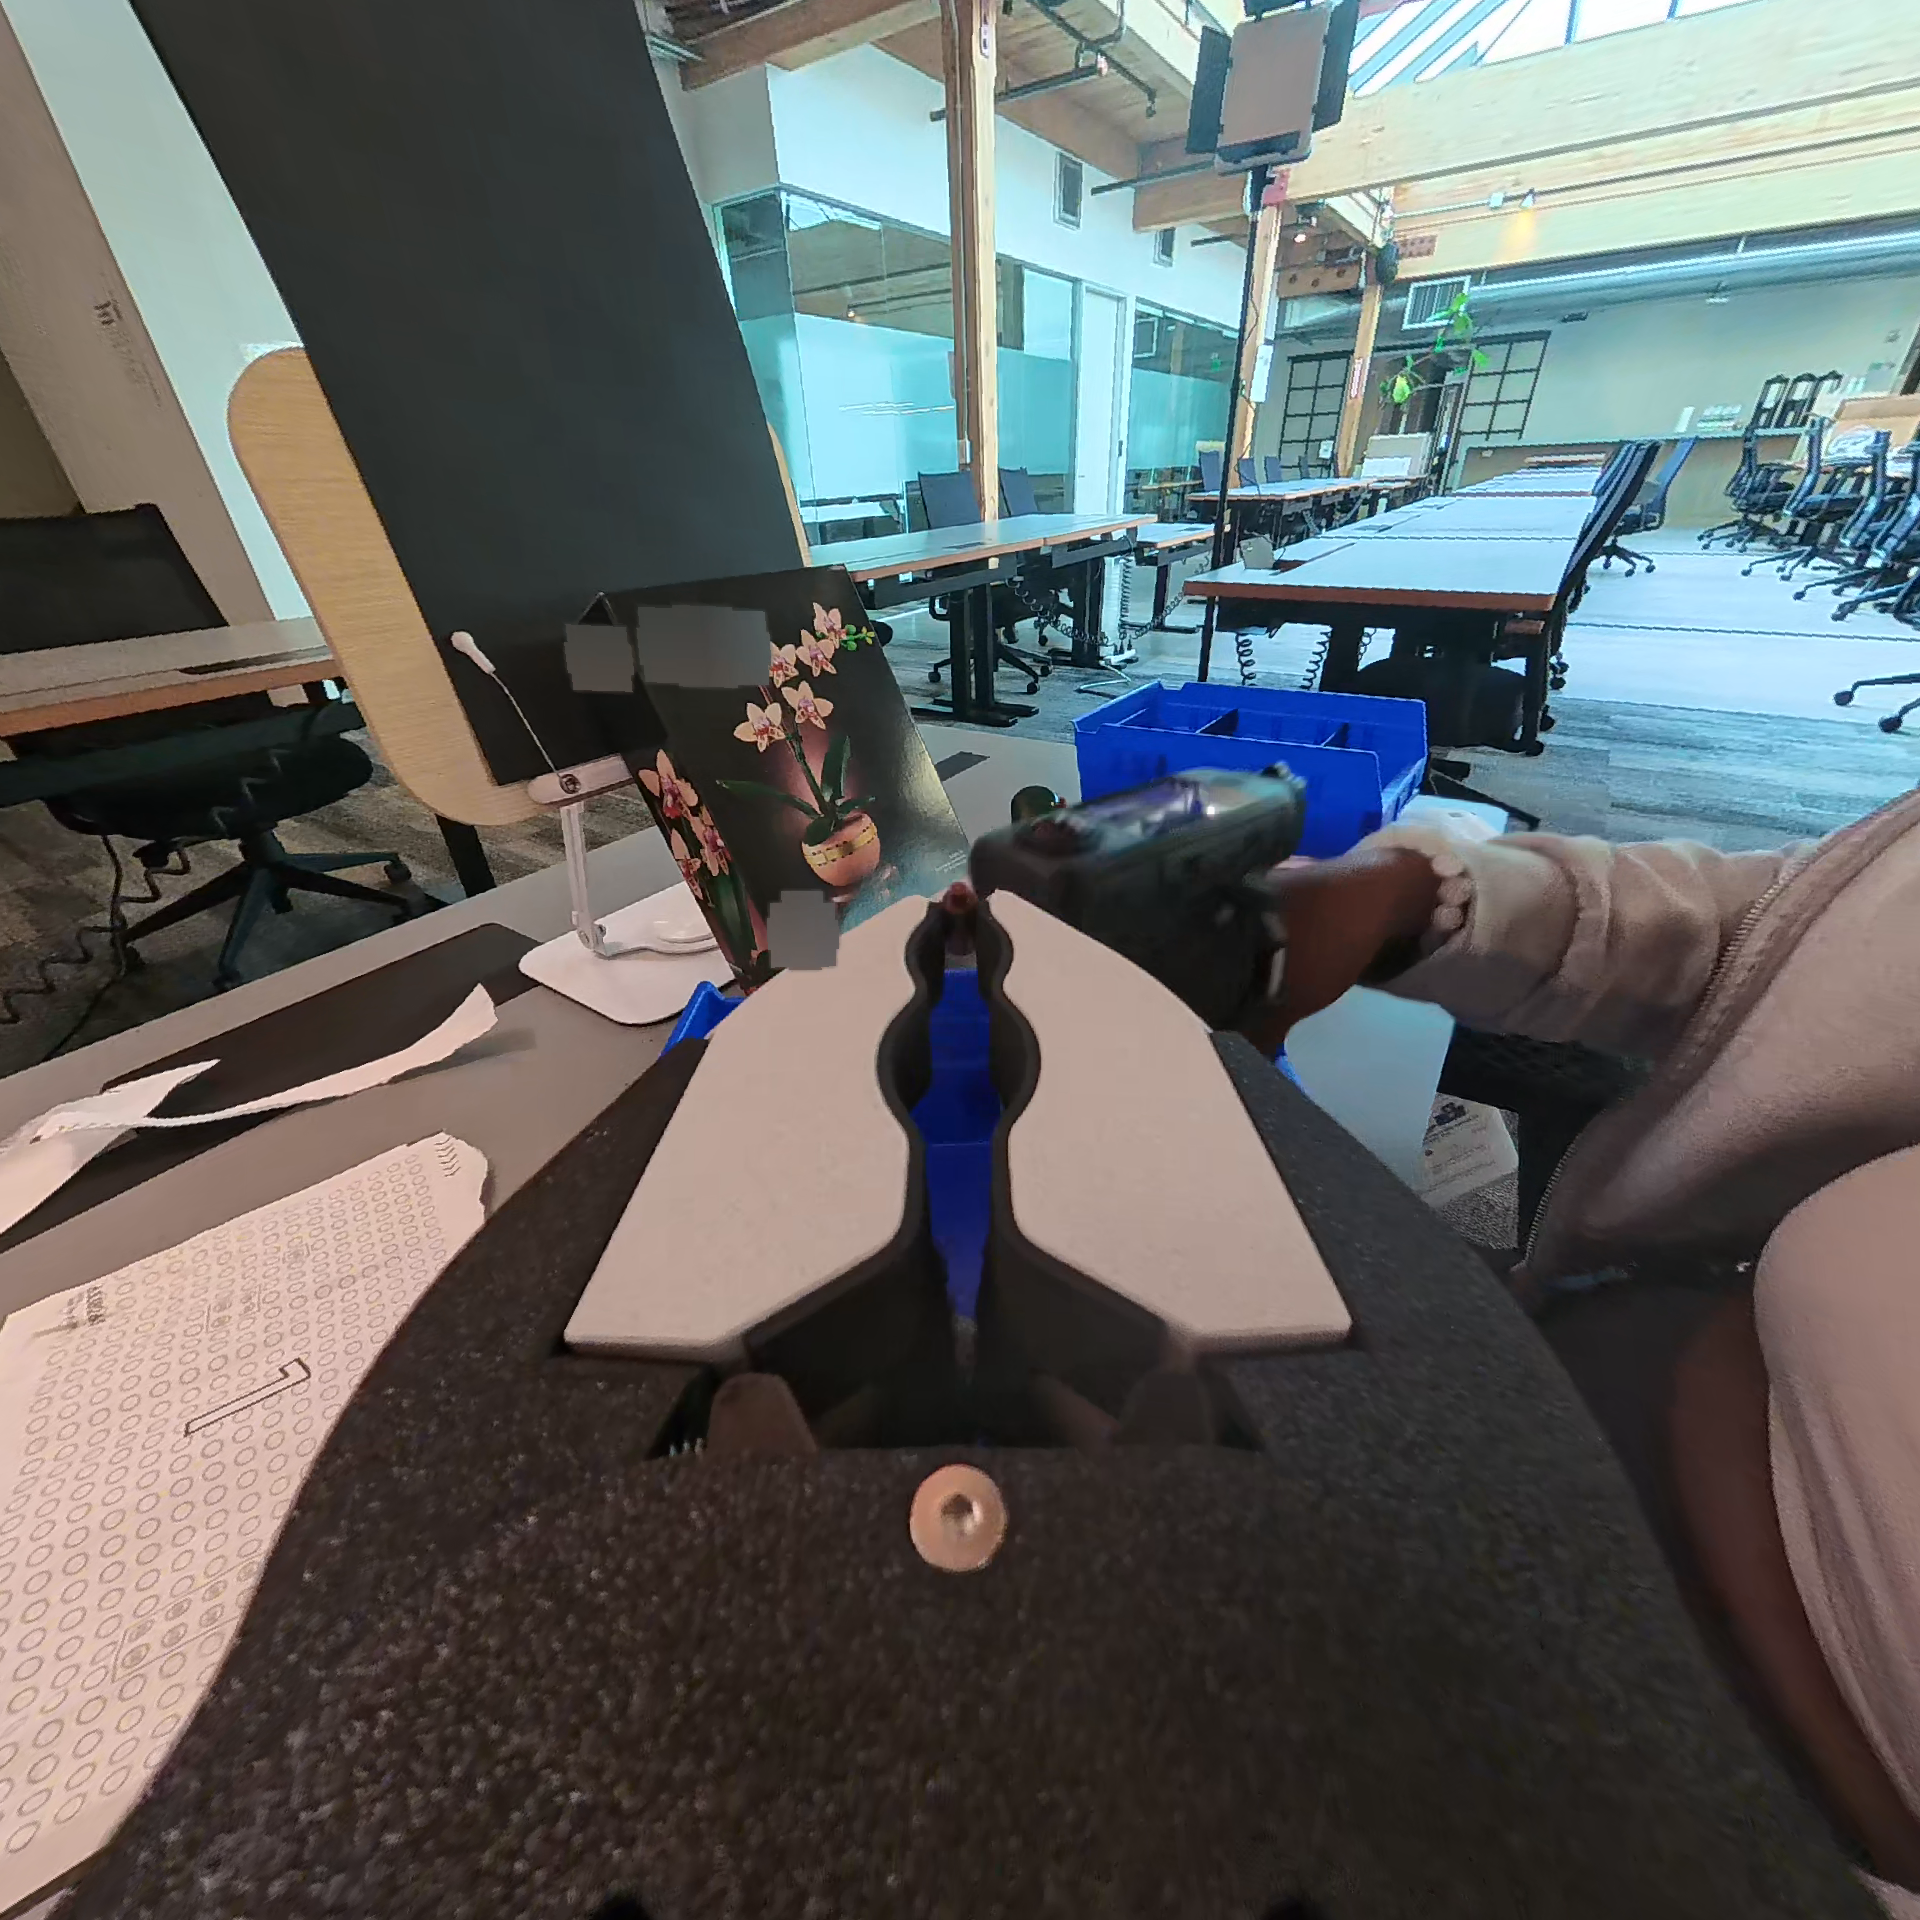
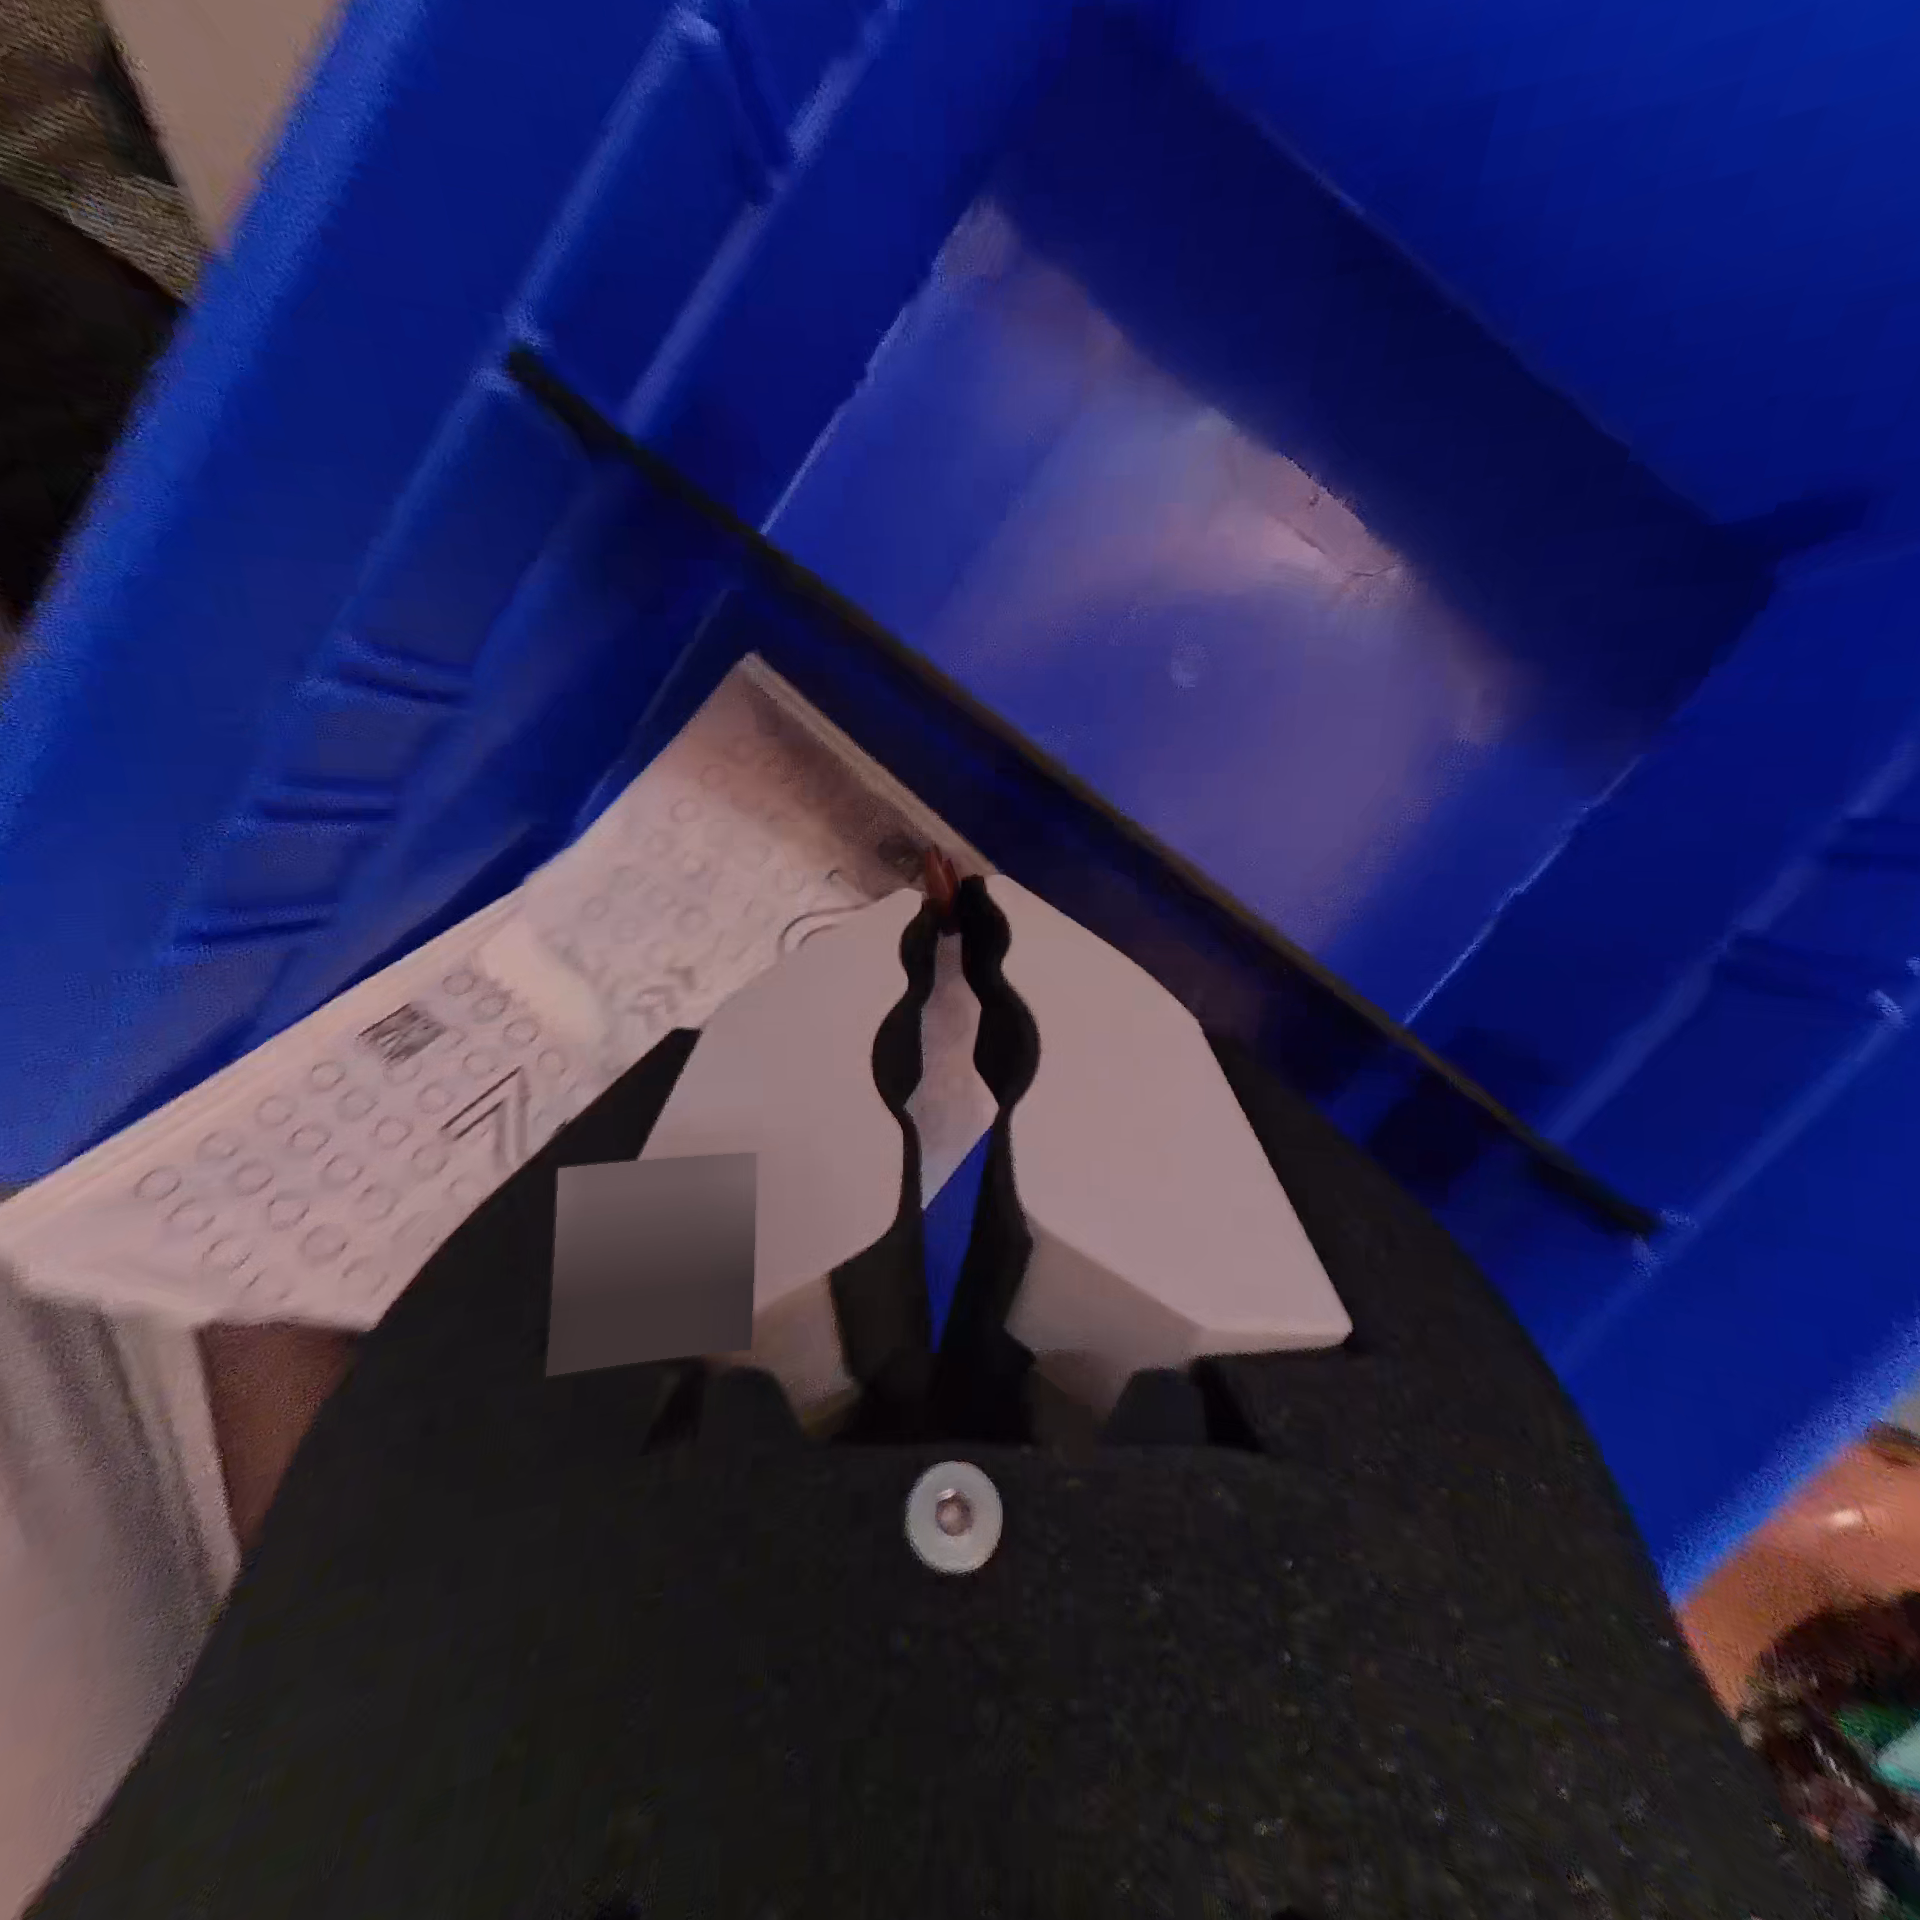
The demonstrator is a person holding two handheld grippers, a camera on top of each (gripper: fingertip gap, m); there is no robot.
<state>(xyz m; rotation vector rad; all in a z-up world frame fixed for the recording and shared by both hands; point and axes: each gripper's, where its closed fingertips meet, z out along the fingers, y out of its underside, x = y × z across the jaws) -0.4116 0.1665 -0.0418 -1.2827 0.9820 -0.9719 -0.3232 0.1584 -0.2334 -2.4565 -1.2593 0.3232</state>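
My left gripper point(image 1: 961, 925) is shut on a small dark red piece point(image 1: 958, 902) pinched at its tips, held above a blue divided bin point(image 1: 956, 1101). The right gripper's black body point(image 1: 1143, 873), held by a hand in a pale sleeve, sits just to its right; its fingers are hidden there. In the right wrist view my right gripper point(image 2: 943, 904) is shut on a small reddish-brown piece point(image 2: 938, 871). It points down into the blue bin point(image 2: 416, 520), near a black divider point(image 2: 1039, 769) and over a white circle-patterned paper bag point(image 2: 416, 1091) lying in one compartment.
A dark box with an orchid picture point(image 1: 810, 769) leans behind the bin. A second blue bin point(image 1: 1257, 748) stands at the back right. A white patterned sheet point(image 1: 187, 1403) and a torn paper strip point(image 1: 312, 1081) lie at left, beside a white stand base point(image 1: 623, 966). Across from one pair of fingers to the other is roughly 20 cm.
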